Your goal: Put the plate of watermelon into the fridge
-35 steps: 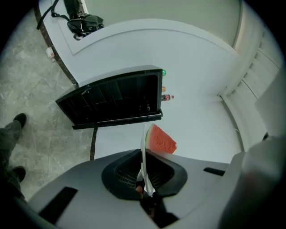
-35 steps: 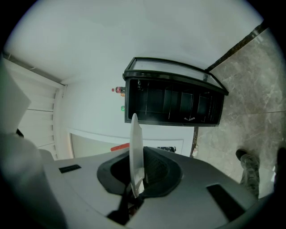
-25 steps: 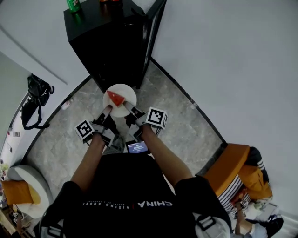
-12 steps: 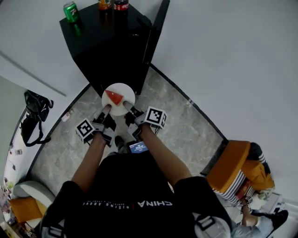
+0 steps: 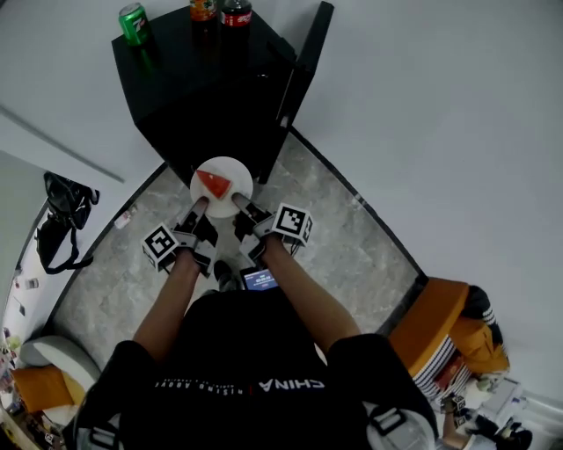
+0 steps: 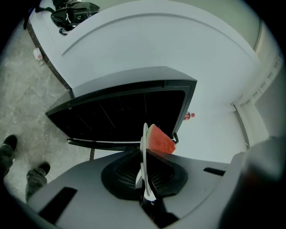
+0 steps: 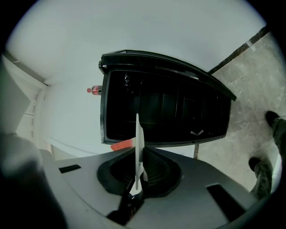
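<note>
A white plate (image 5: 224, 172) carries a red watermelon wedge (image 5: 214, 184) in front of the small black fridge (image 5: 211, 83), whose door (image 5: 303, 66) stands open at the right. My left gripper (image 5: 201, 204) is shut on the plate's near-left rim and my right gripper (image 5: 237, 201) is shut on its near-right rim. In the left gripper view the plate (image 6: 145, 161) shows edge-on between the jaws, with the watermelon (image 6: 160, 140) on its right face and the dark fridge interior (image 6: 125, 116) ahead. The right gripper view shows the plate (image 7: 138, 150) edge-on before the open fridge (image 7: 165, 112).
A green can (image 5: 134, 22) and two bottles (image 5: 220, 10) stand on the fridge top. A black bag (image 5: 62, 220) lies on the marble floor at the left wall. An orange chair (image 5: 444, 334) is at the lower right. White walls flank the fridge.
The plate and both grippers have come a little nearer to the fridge. The view has shifted, so more of the fridge top and its cans shows.
</note>
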A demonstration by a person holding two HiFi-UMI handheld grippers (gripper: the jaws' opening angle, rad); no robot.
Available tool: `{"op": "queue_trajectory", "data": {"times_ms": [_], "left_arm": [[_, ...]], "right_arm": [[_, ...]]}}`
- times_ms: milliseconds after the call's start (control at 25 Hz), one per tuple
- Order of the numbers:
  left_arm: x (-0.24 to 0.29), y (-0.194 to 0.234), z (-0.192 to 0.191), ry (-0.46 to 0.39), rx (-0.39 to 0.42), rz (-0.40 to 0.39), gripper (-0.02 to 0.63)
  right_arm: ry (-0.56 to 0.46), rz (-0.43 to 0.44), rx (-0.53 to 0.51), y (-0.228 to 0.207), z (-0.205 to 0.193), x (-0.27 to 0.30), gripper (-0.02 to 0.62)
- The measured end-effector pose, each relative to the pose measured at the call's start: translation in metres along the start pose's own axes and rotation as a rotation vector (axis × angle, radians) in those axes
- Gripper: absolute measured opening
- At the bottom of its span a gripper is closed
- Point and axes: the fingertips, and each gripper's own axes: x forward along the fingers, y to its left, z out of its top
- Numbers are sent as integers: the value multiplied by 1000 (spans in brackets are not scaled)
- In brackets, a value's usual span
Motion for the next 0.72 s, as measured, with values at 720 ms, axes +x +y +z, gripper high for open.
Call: {"op": "queue_trajectory", "data": {"times_ms": [720], "left_arm": [[88,-32,0,-248,90,-31,57]], "right_arm": [[228,59,74,6,96,38,32]]}}
